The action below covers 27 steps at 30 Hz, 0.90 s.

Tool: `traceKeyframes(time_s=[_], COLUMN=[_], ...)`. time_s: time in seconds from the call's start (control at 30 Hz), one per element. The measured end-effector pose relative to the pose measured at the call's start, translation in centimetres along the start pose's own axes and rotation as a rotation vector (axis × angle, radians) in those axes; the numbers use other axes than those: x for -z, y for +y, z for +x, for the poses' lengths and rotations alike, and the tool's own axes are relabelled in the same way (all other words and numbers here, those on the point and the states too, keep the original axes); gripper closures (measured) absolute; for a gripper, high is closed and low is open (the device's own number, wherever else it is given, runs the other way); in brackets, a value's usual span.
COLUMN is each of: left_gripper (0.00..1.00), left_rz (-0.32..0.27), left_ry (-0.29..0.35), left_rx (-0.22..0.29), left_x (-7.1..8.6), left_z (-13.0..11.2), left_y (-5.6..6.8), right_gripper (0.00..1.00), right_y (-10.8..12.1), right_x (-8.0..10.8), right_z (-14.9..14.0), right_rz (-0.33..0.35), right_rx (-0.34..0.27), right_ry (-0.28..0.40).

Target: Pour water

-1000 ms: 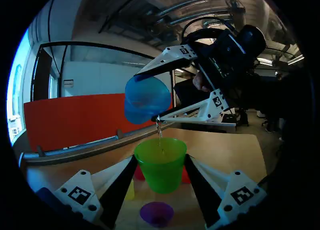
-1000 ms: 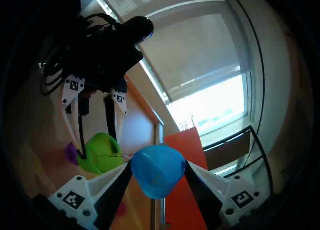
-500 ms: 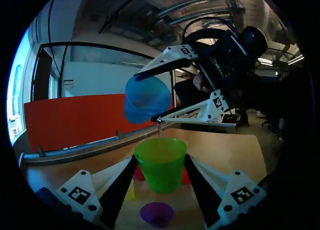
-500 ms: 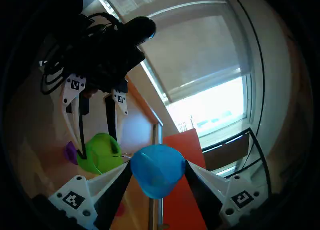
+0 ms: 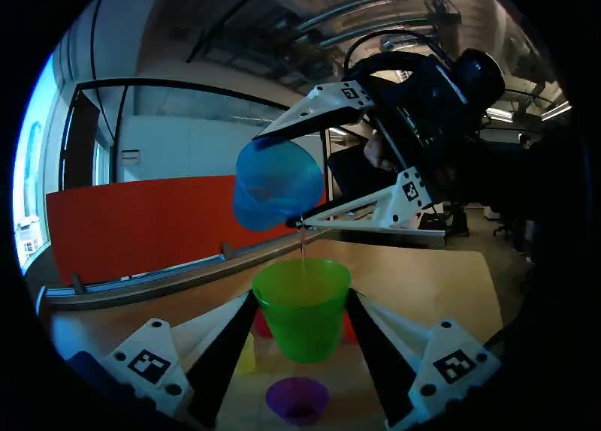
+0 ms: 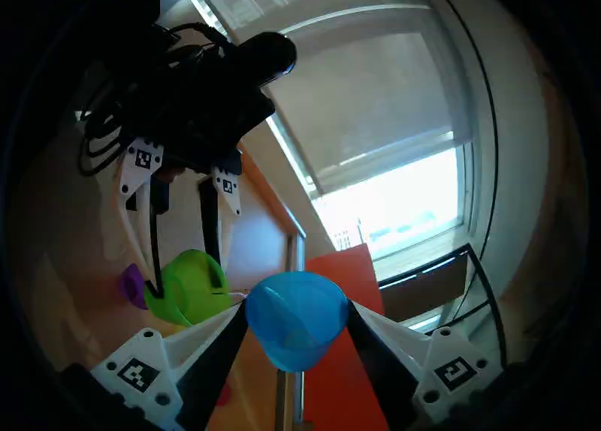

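My left gripper (image 5: 302, 314) is shut on a green cup (image 5: 302, 305), held upright above the wooden table (image 5: 421, 281). Above it my right gripper (image 5: 274, 183) holds a blue cup (image 5: 274, 183) tipped on its side, and a thin stream of water (image 5: 303, 245) falls from its rim into the green cup. In the right gripper view the blue cup (image 6: 297, 318) sits clamped between the right gripper (image 6: 297, 322) fingers, and beyond it the left gripper (image 6: 184, 277) grips the green cup (image 6: 188, 287).
A purple cup (image 5: 297, 400) stands on the table below the green one, also seen as the purple cup (image 6: 133, 285). Red and yellow cups (image 5: 246, 354) sit behind my left fingers. An orange wall panel (image 5: 143, 221) and a rail run along the table's far edge.
The blue cup stays tipped over the green cup and the water stream keeps falling, thinner than a second ago. Both grippers have hardly moved.
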State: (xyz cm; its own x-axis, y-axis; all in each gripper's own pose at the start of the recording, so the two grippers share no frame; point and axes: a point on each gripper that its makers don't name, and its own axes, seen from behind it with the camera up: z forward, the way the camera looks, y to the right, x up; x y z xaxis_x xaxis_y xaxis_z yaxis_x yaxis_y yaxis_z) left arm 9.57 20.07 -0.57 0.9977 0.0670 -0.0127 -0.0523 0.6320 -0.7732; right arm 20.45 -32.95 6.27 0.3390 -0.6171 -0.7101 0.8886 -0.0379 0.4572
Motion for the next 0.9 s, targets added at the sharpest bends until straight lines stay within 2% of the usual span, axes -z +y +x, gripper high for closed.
traceKeyframes(time_s=[0.9], left_gripper=[0.15], left_rz=[0.008], left_ry=[-0.001], left_rx=[-0.002], left_x=[0.53], left_z=[-0.14], left_y=[-0.33], right_gripper=[0.08], right_y=[-0.14], right_x=[-0.66], right_z=[0.45], right_rz=[0.005], right_rx=[0.03], right_ry=[0.003])
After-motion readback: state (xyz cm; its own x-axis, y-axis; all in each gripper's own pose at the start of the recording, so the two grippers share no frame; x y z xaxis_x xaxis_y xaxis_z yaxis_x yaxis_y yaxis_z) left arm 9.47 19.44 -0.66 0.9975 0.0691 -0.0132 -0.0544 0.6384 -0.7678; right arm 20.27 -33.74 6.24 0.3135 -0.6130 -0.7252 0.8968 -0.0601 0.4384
